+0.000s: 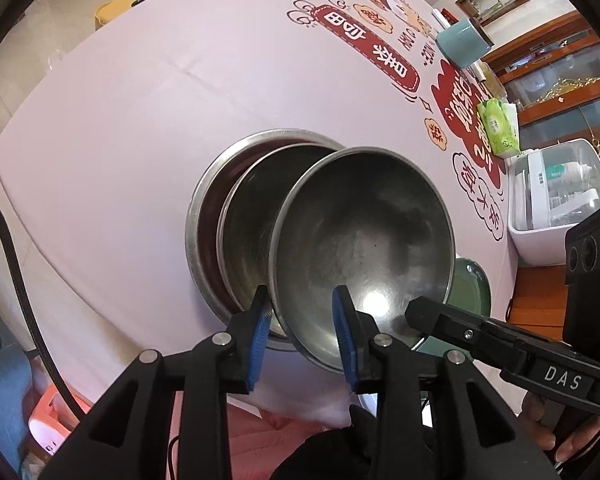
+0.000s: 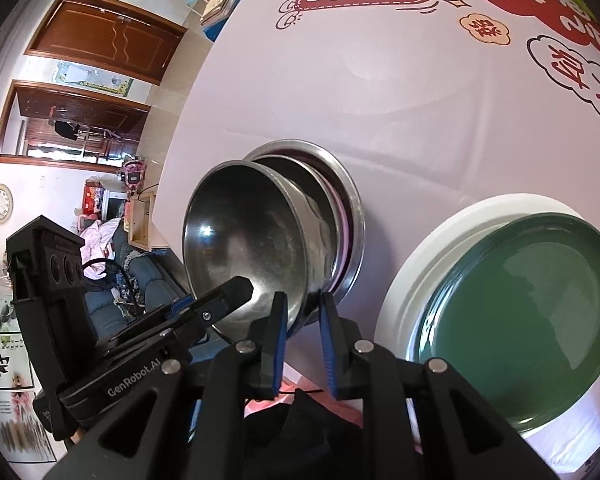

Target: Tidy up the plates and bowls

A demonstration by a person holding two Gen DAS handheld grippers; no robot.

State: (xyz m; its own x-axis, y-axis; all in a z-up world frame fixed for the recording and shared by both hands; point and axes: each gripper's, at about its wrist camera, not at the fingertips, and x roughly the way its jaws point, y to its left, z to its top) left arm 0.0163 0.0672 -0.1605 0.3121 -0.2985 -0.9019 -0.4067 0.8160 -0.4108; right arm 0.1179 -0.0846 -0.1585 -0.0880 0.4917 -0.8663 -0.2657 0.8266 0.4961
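- Step in hand, by the look of it: nesting the top steel bowl into the steel stack on the worktop; bowl tilted, not seated yet.
- Left tongs: gap between pads moderate, near rim of top bowl running between them; one blue pad outside the wall, the other inside. Contact not clear, so can't tell if clenched on rim or just straddling it.
- Right tongs: parted too, straddling the rim at the bowl's right side, outer wall in the gap. Grip or no grip: can't tell.
- Top bowl: leaning toward the cameras, overlapping a second bowl beneath, which sits in a wider rimmed steel dish flat on worktop.
- Green plate: resting on white plate, just right of the steel stack, near right tongs, apart from them.
- Next move, prob.: level the tilted bowl and lower it centred till rims sit even; needs both sides eased evenly, else bowl skids or rocks the stack.
- After that, likely release and back away w/o nudging the plates.
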